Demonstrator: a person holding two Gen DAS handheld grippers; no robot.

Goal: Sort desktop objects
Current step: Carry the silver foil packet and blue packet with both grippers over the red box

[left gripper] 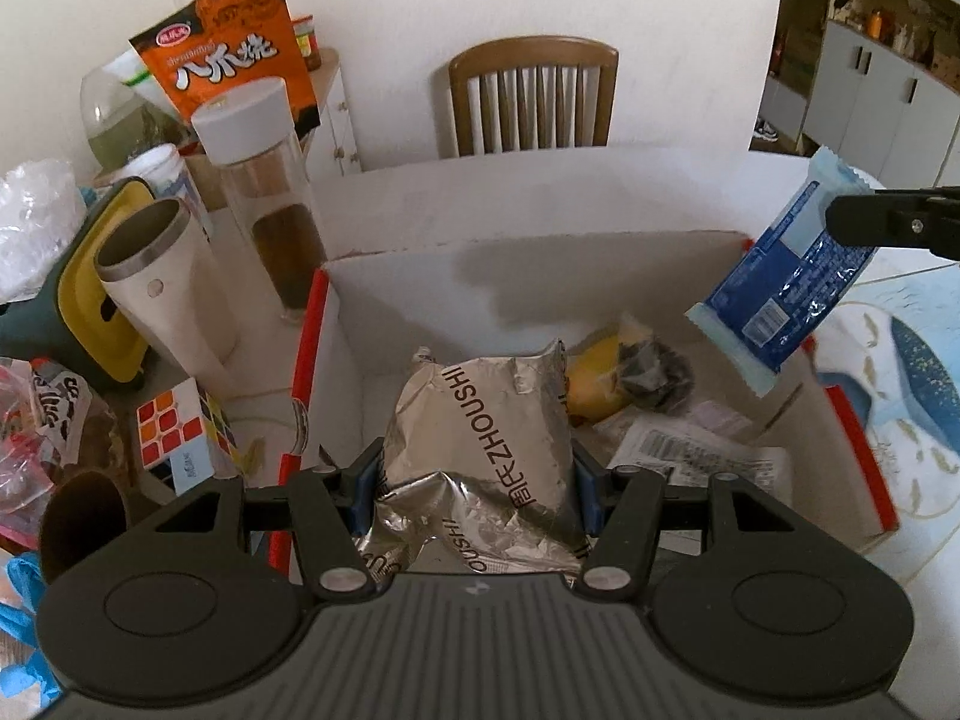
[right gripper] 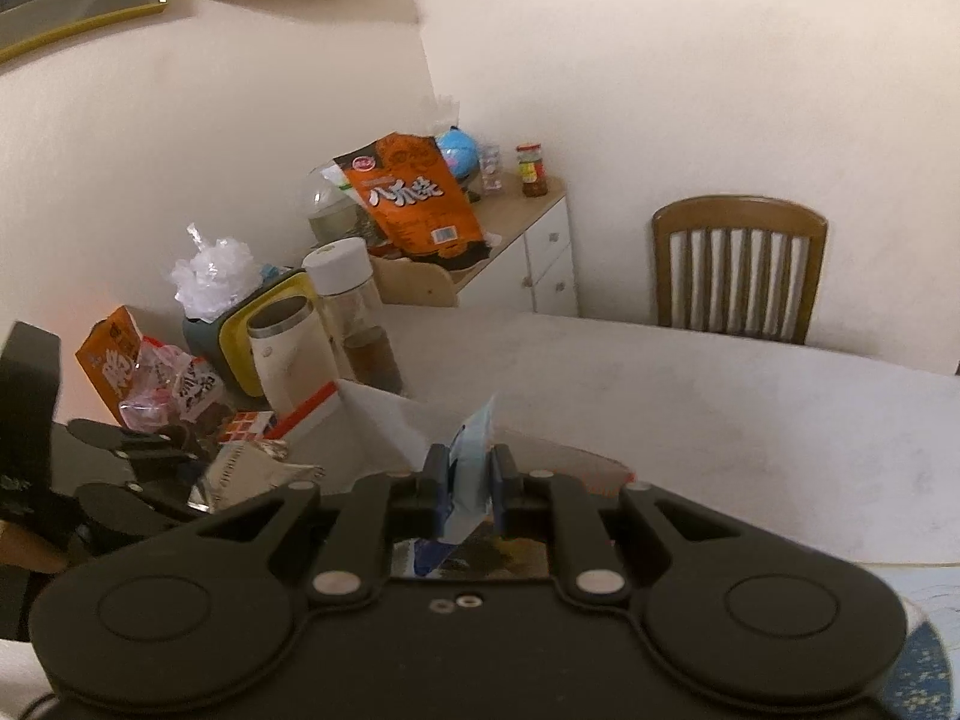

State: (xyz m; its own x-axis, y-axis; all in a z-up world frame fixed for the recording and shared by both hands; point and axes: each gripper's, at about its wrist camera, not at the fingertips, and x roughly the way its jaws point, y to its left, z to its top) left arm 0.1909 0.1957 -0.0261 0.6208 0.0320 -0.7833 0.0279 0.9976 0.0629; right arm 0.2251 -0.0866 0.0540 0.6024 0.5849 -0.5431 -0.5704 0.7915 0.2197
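The left gripper (left gripper: 477,489) is clamping a crinkled silver pouch (left gripper: 480,438) printed "ZHOUSHI", its long axis running away from the camera over the open white box (left gripper: 540,264). The right gripper (right gripper: 468,483) is pinching a blue wrapper (left gripper: 780,294) tight, the wrapper hanging slantwise, low end pointing down-left above the box's right side. Far left, an orange bag (left gripper: 231,54) is showing "八爪烧".

A silver foil packet (left gripper: 480,456) carries black lettering; the blue wrapper (left gripper: 780,294) has pale edges; upper left, an orange snack bag (left gripper: 234,48).
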